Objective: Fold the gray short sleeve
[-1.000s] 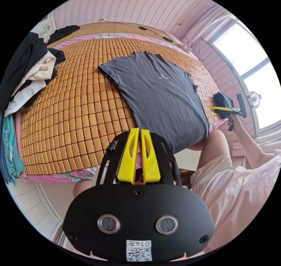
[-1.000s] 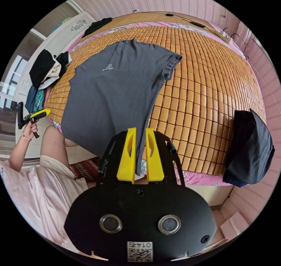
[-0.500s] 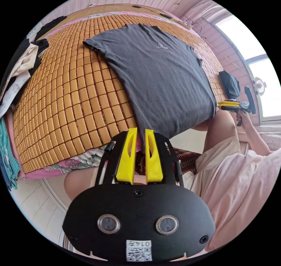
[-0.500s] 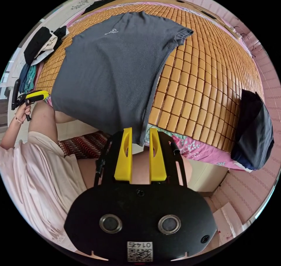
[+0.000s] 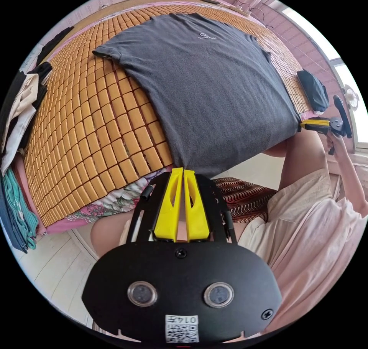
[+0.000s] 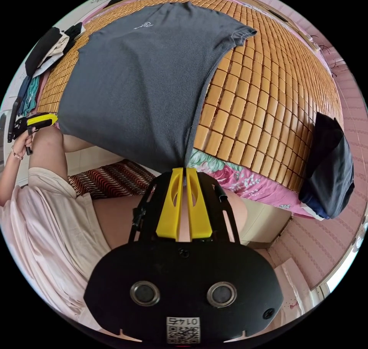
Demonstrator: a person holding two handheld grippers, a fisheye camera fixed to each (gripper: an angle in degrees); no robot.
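Item: gray short sleeve, upper centre of the left gripper view, lay face up on the bamboo mat, hem hanging over the near bed edge, likely to give you a free edge to lift.

Left gripper, lower centre: you had it clenched on the left hem corner.

Right gripper, lower centre of the right gripper view: clenched on the other hem corner, hem taut between.

Dark folded garment, right edge, set aside.
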